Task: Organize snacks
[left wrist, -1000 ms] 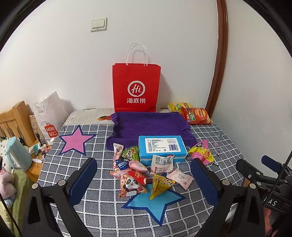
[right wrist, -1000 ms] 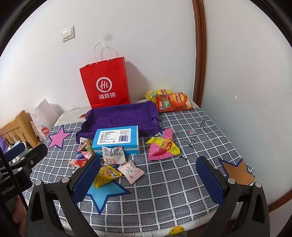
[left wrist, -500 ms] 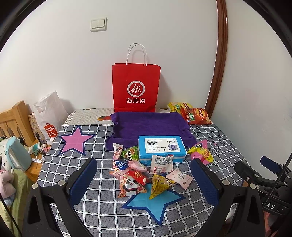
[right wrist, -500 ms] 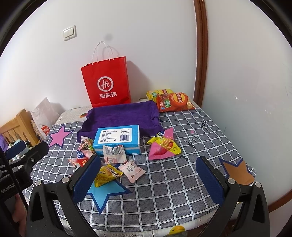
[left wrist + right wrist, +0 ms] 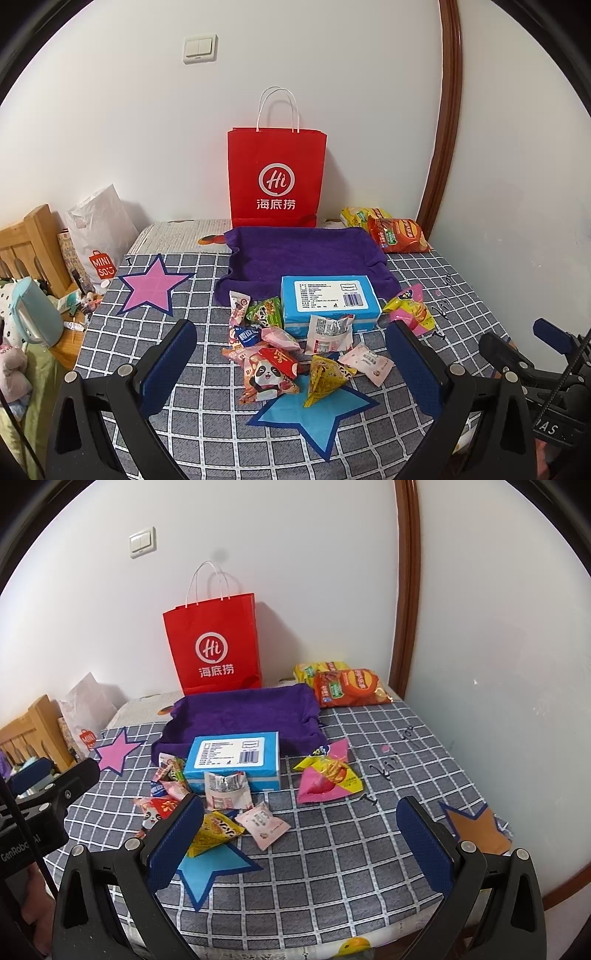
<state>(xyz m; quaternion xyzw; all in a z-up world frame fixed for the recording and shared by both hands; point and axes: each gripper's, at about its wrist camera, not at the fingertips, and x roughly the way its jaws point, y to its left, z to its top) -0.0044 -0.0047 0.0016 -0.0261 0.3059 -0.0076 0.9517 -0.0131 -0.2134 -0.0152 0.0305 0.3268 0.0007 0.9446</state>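
Note:
Several small snack packets (image 5: 273,350) lie heaped on the grey checked table, beside a blue box (image 5: 328,301) and a purple cloth tray (image 5: 303,254). A yellow triangular packet (image 5: 325,376) rests on a blue star. A pink-and-yellow packet (image 5: 327,775) lies right of the box. My left gripper (image 5: 291,365) is open and empty, held above the heap. My right gripper (image 5: 301,843) is open and empty, above the table right of the heap; the box (image 5: 232,760) is ahead of it.
A red paper bag (image 5: 276,177) stands against the back wall. Chip bags (image 5: 397,232) lie at the back right corner. A pink star (image 5: 153,286) marks the left, an orange star (image 5: 476,827) the right edge. A white bag (image 5: 98,236) and kettle (image 5: 31,317) are left.
Both grippers have drifted only slightly; the right wrist view has shifted a little. Nothing on the table has moved.

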